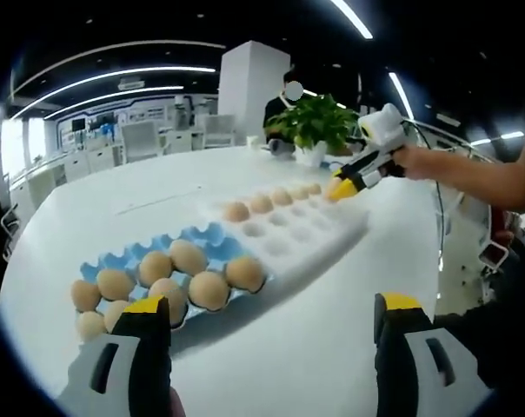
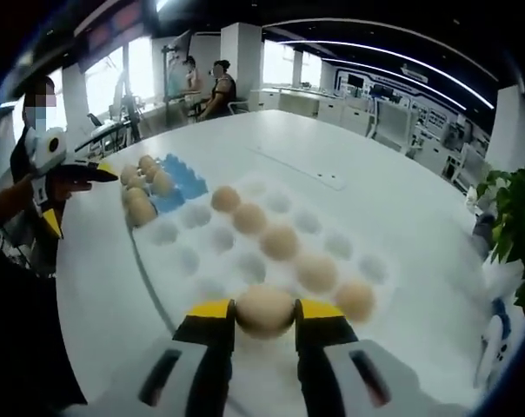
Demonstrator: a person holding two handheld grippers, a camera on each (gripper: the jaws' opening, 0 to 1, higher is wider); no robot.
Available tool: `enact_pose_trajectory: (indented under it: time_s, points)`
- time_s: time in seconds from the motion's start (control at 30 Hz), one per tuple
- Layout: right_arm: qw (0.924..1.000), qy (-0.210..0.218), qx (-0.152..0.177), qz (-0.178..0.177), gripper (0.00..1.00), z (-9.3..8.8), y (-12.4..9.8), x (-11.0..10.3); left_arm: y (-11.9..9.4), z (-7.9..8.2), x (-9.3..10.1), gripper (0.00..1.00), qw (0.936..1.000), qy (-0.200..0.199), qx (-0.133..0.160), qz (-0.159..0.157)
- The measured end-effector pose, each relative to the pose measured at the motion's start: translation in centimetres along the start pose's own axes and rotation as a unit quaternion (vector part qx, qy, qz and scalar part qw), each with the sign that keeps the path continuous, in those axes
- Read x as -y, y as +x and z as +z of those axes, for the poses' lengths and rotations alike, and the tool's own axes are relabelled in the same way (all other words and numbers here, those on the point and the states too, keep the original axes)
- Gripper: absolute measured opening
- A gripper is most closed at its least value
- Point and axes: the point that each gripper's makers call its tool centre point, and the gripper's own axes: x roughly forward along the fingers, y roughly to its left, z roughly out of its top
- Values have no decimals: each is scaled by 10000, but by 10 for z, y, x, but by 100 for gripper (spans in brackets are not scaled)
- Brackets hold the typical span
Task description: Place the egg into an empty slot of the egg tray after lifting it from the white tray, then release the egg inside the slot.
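Observation:
My right gripper (image 2: 264, 320) is shut on a tan egg (image 2: 264, 308) at the near end of the white tray (image 2: 193, 261). Whether the egg still rests in its dimple I cannot tell. Several more eggs (image 2: 280, 241) lie in a diagonal row on that tray. Beyond it lies the blue egg tray (image 2: 186, 178), partly filled with eggs. In the left gripper view, the blue egg tray (image 1: 202, 236) is close in front and the white tray (image 1: 306, 239) sits behind it. My left gripper (image 1: 271, 321) hangs open over the table with nothing in it. The right gripper (image 1: 345, 184) meets the row's far end.
Both trays lie on a large white round table (image 1: 115, 191). A potted green plant (image 1: 315, 122) stands at its edge beyond the white tray. A person's hand (image 2: 63, 184) holds the left gripper. People and desks stand in the background.

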Motion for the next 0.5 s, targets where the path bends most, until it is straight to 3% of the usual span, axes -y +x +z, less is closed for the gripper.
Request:
enact_pose_trajectory:
  time_s: [0.5]
  points:
    - [9987,-242,370,242,28,33,20,-24,-8,-8,-8,99,9999,-50,-12,105]
